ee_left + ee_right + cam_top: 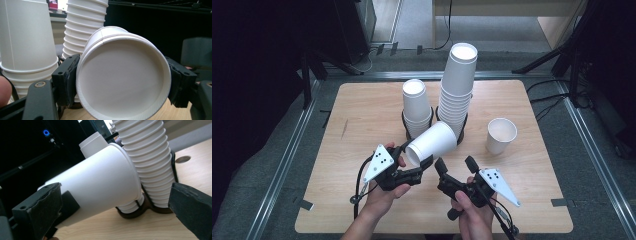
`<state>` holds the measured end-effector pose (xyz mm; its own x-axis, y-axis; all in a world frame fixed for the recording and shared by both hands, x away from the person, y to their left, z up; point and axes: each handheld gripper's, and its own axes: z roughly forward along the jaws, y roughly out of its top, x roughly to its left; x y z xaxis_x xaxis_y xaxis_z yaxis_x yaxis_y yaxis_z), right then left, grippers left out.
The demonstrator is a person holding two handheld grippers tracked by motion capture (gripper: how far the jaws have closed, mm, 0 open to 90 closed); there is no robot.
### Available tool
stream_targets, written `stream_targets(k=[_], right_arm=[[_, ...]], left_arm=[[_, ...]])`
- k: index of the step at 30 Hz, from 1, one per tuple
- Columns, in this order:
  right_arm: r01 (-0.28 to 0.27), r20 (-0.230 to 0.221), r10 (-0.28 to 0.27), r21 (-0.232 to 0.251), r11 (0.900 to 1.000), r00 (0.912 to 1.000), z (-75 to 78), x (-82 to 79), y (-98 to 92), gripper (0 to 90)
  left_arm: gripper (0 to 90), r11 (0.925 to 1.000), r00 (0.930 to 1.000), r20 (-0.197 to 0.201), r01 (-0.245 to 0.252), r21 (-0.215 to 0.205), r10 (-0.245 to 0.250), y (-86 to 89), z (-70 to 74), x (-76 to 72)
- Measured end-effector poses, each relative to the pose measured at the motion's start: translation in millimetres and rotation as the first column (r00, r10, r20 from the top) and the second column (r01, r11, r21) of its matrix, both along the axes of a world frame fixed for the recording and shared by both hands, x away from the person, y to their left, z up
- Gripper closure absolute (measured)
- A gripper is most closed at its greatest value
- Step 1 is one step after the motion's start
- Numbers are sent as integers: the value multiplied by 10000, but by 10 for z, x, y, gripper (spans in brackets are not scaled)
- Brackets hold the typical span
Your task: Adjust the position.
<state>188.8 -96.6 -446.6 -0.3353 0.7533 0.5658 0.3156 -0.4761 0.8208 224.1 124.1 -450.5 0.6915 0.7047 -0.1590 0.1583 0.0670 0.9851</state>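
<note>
A white paper cup lies tilted on its side in the air, its base end clamped between the jaws of my left gripper. In the left gripper view the cup's round bottom faces the camera, with a black pad pressed on each side. My right gripper is open just right of and nearer than the cup, with nothing between its fingers. From the right gripper view the cup lies ahead of the spread jaws, its rim end close to the tall stack.
A short stack of cups and a tall stack stand upside down in black ring holders at mid-table. One upright cup stands alone to the right. The wooden table has bare room at left and front.
</note>
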Motion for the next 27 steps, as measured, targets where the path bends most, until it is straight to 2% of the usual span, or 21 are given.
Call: stream_targets(k=[4, 6, 11, 14, 15, 16, 17, 18, 21, 23, 25, 27], right_arm=[[-268, -456, 322, 1149, 9930, 9984, -6, 11, -2, 0], [-407, -690, 541, 1827, 9823, 9962, -12, 22, -11, 0], [-515, -1134, 893, 3002, 9525, 9895, -14, 24, 1, 0], [-355, -1482, 998, 3855, 9220, 9839, -26, 45, -10, 0], [-284, -1624, 1064, 4224, 9060, 9810, -32, 57, -14, 0], [-229, -1734, 1160, 4637, 8857, 9780, -44, 74, -21, 0], [-195, -1806, 1228, 4879, 8727, 9759, -50, 83, -24, 0], [-145, -1926, 1347, 5231, 8521, 9720, -61, 99, -27, 0], [-154, -2058, 1602, 5683, 8227, 9654, -93, 133, -11, 0], [-136, -2141, 1795, 6060, 7953, 9602, -112, 152, 6, 0], [-6, -2291, 1844, 6255, 7802, 9558, -130, 173, 17, 0], [26, -2437, 2108, 6599, 7514, 9467, -141, 198, 31, 0]], left_arm=[[242, 10000, 10000, 48, -13, 30, 13, -15, -10, -5], [242, 10000, 10000, 50, -5, 18, 5, -19, -12, -8], [242, 10000, 9999, 122, -30, 3, 29, -33, -14, -19], [242, 10000, 9999, 162, 0, 11, -1, -36, -14, -23], [242, 10000, 9999, 168, 1, 3, -1, -36, -15, -23], [242, 10000, 9999, 167, 4, 6, -4, -35, -16, -23], [242, 10000, 9998, 176, -1, 0, 1, -35, -19, -22], [242, 10000, 9998, 179, -4, -5, 4, -35, -20, -22], [242, 10000, 9998, 186, -1, -6, 1, -36, -23, -21], [242, 10000, 9998, 204, -2, 3, 2, -37, -23, -22], [241, 10000, 9998, 211, -1, 6, 1, -38, -22, -25], [242, 10000, 9998, 221, 6, 9, -6, -41, -22, -28]])
